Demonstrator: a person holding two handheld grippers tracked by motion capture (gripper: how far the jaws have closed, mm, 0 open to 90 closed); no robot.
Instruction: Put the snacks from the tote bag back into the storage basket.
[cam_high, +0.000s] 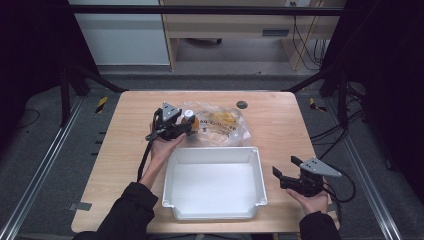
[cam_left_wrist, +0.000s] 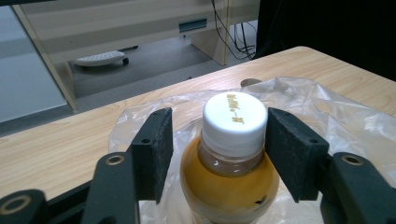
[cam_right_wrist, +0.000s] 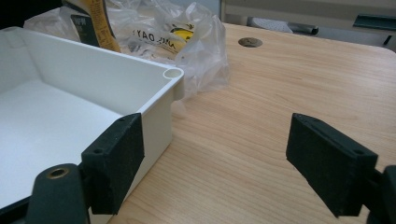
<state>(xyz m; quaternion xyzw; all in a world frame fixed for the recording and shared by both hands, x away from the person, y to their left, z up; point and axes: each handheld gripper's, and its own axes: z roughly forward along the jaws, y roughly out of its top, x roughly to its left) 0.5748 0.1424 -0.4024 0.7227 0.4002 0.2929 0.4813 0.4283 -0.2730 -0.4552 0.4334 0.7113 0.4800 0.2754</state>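
Nearly Gripped: Bottle Between the Left Gripper's Pads

Right now the small clear plastic bottle of amber liquid with a white screw cap (cam_left_wrist: 232, 154) stands upright on a crinkled clear plastic bag (cam_high: 227, 127) toward the far edge of the wooden counter (cam_high: 280, 125). The left gripper (cam_left_wrist: 219, 149) straddles its neck: one pad looks to touch the cap, the other stands just off it, so the jaws are not clamped yet. Just nearer the person sits an empty white rectangular plastic bin (cam_high: 214, 182). Beside the bin's right wall, near the counter's right edge, the right gripper (cam_right_wrist: 233, 163) rests with jaws apart, holding nothing. The grasp step seems to be in hand; next, probably, a firm squeeze, a lift, and a carry toward the bin.
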